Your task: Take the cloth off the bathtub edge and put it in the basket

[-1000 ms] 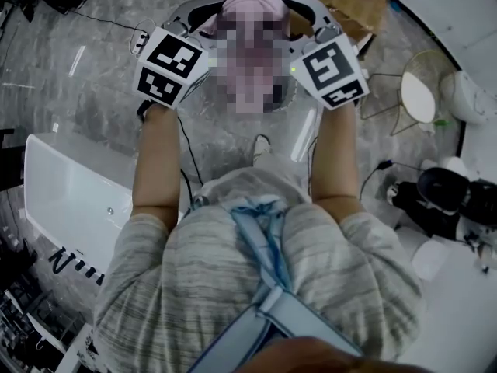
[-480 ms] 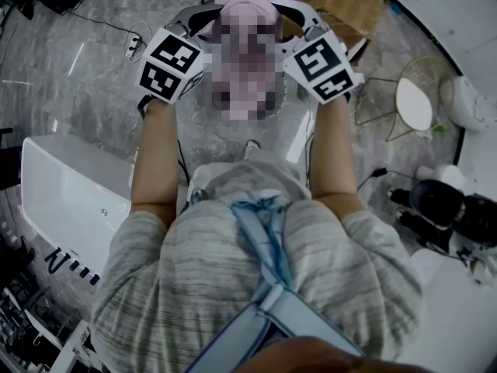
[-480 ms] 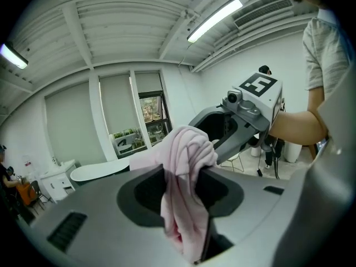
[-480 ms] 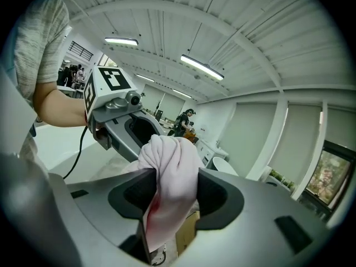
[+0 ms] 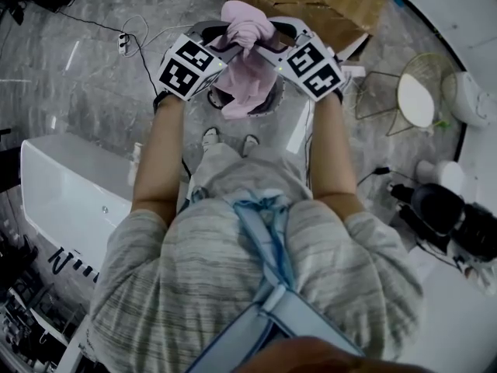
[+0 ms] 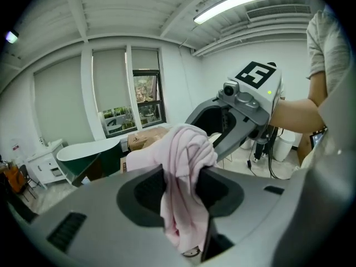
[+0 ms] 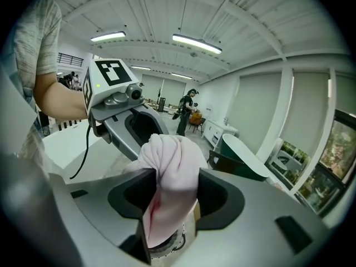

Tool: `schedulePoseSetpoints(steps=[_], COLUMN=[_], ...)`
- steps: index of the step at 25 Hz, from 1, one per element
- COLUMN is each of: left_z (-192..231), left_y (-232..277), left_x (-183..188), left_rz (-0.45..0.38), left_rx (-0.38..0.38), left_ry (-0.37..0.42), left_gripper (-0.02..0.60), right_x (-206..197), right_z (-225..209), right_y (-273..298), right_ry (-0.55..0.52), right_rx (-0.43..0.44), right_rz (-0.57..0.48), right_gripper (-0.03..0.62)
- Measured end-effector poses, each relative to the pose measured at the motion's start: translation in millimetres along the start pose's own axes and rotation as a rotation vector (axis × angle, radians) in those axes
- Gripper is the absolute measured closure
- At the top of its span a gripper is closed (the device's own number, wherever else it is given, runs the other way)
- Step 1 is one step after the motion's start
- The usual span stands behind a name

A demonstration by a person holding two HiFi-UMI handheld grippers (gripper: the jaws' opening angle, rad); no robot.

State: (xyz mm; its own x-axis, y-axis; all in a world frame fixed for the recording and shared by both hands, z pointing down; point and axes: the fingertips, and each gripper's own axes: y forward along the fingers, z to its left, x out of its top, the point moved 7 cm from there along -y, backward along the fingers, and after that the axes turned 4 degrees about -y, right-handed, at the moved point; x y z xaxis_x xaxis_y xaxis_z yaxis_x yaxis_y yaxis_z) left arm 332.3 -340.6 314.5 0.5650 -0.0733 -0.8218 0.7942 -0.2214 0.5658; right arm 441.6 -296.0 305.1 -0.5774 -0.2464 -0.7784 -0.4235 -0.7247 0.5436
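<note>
A pink cloth [image 5: 245, 57] hangs bunched between my two grippers, out in front of the person's body. My left gripper [image 5: 231, 37] is shut on its left part, and the cloth [image 6: 186, 171] fills the gap between its jaws. Shut on the right part is my right gripper [image 5: 265, 39], with the cloth [image 7: 169, 177] pinched between its jaws and drooping below. Under the hanging cloth a dark round basket [image 5: 273, 101] shows on the floor, mostly hidden. The white bathtub [image 5: 70, 189] lies at the left.
A cardboard box [image 5: 318, 2] stands beyond the grippers. A wire-frame stand with a white round top [image 5: 415, 95] is at the right, with dark equipment [image 5: 450, 208] near it. Cables [image 5: 147, 45] run over the grey floor. A green-sided bathtub [image 7: 245, 157] stands by the windows.
Both grippers have moved away from the body and closer together, carrying the pink cloth along. The cardboard box now shows more fully at the top.
</note>
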Motion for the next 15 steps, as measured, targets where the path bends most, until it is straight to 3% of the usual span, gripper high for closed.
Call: schedulePoseSetpoints(steps=[10,15], left_z=[5.7,-0.8], left_y=[35.1,63.1], left_x=[-26.5,-43.0], left_rz=[0.101,0.218], left_rx=[-0.070,-0.056], left_ry=[0.034,0.122], left_gripper=[0.420,0.411], right_x=[-35.4,-63.3], right_z=[3.3,7.3], right_y=[25.3,39.9], right_ry=[0.074,0.100], right_rx=[0.019,0.047], right_rz=[0.094,0.217], right_gripper=[0.376,0.375])
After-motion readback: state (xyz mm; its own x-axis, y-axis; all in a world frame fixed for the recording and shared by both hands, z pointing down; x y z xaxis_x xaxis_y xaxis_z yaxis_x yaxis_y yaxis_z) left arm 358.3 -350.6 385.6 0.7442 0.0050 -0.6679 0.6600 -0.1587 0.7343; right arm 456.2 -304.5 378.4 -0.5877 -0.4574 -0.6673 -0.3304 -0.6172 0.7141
